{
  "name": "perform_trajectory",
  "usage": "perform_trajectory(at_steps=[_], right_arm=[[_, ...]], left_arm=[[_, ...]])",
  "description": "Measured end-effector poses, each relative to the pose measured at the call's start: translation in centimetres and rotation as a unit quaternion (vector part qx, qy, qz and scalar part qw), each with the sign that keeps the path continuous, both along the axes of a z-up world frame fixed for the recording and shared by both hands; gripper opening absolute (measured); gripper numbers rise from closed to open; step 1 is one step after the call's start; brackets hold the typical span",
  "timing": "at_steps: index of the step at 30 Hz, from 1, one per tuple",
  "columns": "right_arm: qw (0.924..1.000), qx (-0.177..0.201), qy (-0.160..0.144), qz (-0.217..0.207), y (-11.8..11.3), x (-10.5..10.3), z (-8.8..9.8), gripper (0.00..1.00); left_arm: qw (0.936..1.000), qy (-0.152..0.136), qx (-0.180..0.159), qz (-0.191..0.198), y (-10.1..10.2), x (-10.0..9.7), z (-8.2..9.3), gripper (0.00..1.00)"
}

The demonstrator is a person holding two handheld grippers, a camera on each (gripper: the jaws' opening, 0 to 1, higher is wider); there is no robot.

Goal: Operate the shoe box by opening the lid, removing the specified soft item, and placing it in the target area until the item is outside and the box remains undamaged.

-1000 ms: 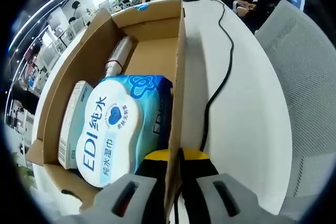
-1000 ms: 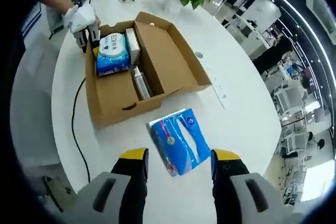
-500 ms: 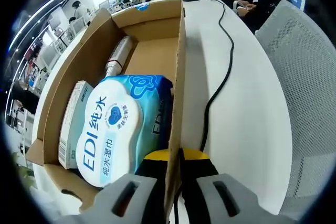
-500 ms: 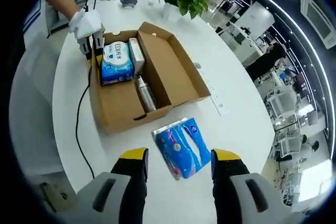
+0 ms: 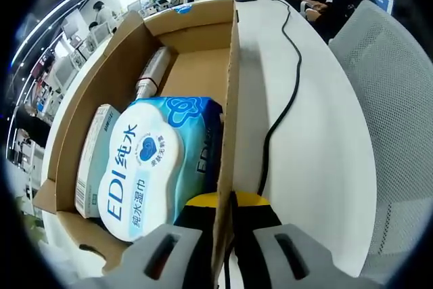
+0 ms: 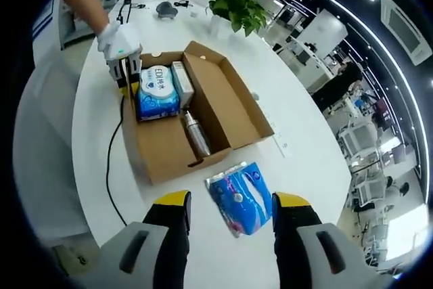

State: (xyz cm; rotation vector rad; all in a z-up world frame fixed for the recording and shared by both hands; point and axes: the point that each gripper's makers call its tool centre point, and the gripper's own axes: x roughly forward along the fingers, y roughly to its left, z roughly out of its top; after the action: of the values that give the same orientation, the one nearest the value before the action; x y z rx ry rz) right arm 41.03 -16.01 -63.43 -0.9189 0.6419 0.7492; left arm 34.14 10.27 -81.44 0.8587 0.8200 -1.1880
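- Left tongs (image 5: 224, 216): clenched on the near side wall of the shoe box (image 5: 231, 120).
- Wet-wipes pack (image 5: 145, 167): inside the box, just beyond the left tongs' inner jaw.
- Right tongs (image 6: 230, 211): released, above the desk (image 6: 308, 147).
- Blue soft pack (image 6: 242, 195): on the desk outside the box, between the right tongs' jaws.

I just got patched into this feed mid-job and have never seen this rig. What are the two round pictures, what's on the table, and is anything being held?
There is no robot arm: a person holds a two-jaw gripper in each hand, and each round picture comes from a camera riding on one gripper.

The left gripper is shut on the near wall of the open shoe box. Inside lie a wet wipes pack, a small carton and a metal bottle. A black cable runs beside the box on the white table.

The right gripper is open and holds nothing. Between its jaws, farther off, a blue soft pack lies on the table outside the box.
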Motion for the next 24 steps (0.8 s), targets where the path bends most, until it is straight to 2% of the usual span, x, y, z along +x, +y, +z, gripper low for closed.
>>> perform_trajectory(at_steps=[17, 24], right_arm=[[0.9999, 0.004, -0.002, 0.012, 1.7, -0.9, 0.0, 0.45], [0.9997, 0.012, 0.001, 0.021, 3.3, -1.4, -0.6, 0.45]], left_arm=[[1.0, -0.001, 0.0, 0.0, -0.1, 0.0, 0.0, 0.04], [1.0, -0.001, 0.0, 0.0, -0.1, 0.0, -0.1, 0.04]])
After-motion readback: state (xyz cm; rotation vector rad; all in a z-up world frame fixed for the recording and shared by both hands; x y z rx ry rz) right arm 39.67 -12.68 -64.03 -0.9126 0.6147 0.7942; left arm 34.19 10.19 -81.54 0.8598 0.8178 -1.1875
